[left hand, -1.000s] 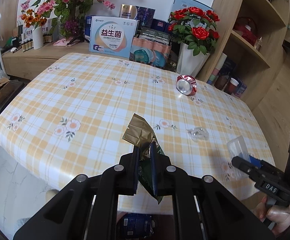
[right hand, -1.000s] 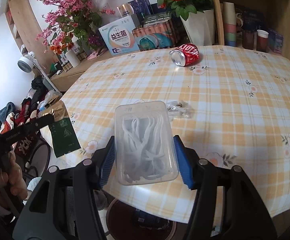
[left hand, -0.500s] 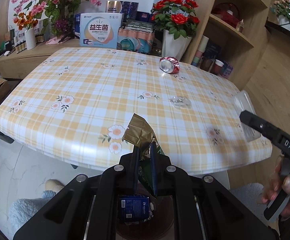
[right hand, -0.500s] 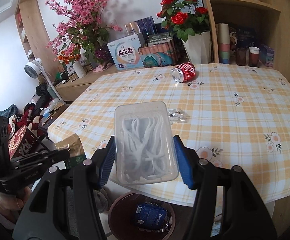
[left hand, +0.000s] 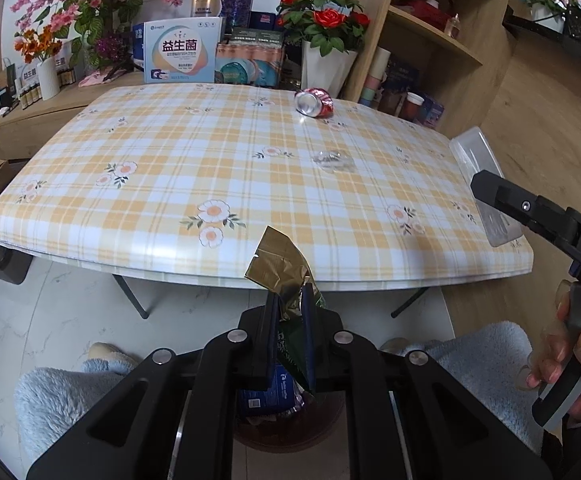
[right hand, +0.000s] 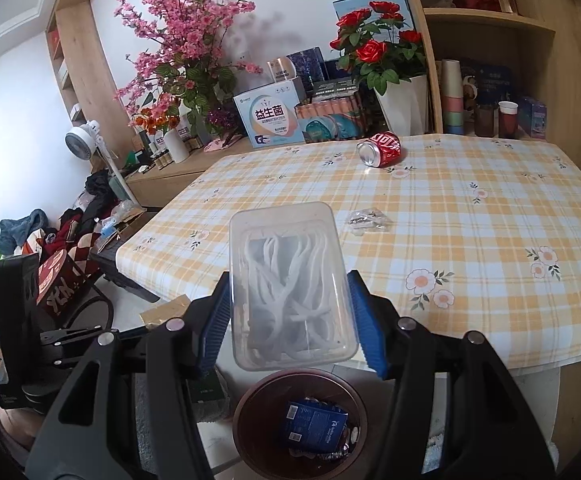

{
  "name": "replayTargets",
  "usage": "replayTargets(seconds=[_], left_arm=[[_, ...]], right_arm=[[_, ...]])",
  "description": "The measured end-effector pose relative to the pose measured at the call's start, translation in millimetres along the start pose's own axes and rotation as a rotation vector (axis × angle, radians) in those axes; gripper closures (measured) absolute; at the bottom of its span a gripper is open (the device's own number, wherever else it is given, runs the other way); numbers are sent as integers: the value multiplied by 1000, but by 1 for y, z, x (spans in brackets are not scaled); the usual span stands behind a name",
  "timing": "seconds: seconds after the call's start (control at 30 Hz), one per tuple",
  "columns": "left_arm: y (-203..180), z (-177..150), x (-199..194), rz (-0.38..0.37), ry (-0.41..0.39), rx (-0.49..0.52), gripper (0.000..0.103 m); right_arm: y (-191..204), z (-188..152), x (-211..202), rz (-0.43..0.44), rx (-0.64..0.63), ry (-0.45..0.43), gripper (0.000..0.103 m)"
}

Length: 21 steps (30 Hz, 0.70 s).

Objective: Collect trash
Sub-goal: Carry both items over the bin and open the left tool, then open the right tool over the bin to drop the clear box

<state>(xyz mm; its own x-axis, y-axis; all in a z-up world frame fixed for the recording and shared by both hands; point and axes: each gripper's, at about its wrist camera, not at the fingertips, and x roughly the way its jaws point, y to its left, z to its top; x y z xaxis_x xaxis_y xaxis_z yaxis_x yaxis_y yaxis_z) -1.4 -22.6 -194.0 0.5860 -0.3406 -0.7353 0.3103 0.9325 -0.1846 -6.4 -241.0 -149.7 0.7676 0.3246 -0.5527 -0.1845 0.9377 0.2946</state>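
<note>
Gripping a wrapper (left hand: 286, 280), left claw (left hand: 288, 312); right claw (right hand: 288, 312) clamps tub (right hand: 290, 280) past table edge (right hand: 490, 360).

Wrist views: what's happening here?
A person is clearing trash with a gripper in each hand. The left gripper is shut on a green-and-gold wrapper; the right gripper clamps a clear box of white strands. Both hang off the table edge above a brown bin on the floor, which holds a blue packet. A crushed can and a clear wrapper lie on the table.
</note>
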Motion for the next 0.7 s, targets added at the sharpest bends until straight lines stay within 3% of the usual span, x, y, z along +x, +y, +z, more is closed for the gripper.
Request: replayTargets(seconds=[0.13, 0.2, 0.33, 0.4, 0.5, 0.7], left_arm=[[-2, -1, 0, -35, 6, -4, 86], [-3, 2, -3, -38, -15, -4, 60], [2, 14, -15, 44, -73, 7, 36], [8, 20, -24, 92, -109, 7, 15], [20, 27, -38, 124, -166, 5, 8], [56, 42, -59, 189, -210, -42, 6]], right_arm=[[2, -2, -3, 2, -4, -1, 45], [2, -3, -3, 0, -7, -3, 45], [5, -3, -6, -6, -28, -2, 45], [7, -3, -4, -11, -40, 7, 45], [10, -3, 1, -12, -57, 28, 45], [21, -5, 16, -5, -95, 71, 45]])
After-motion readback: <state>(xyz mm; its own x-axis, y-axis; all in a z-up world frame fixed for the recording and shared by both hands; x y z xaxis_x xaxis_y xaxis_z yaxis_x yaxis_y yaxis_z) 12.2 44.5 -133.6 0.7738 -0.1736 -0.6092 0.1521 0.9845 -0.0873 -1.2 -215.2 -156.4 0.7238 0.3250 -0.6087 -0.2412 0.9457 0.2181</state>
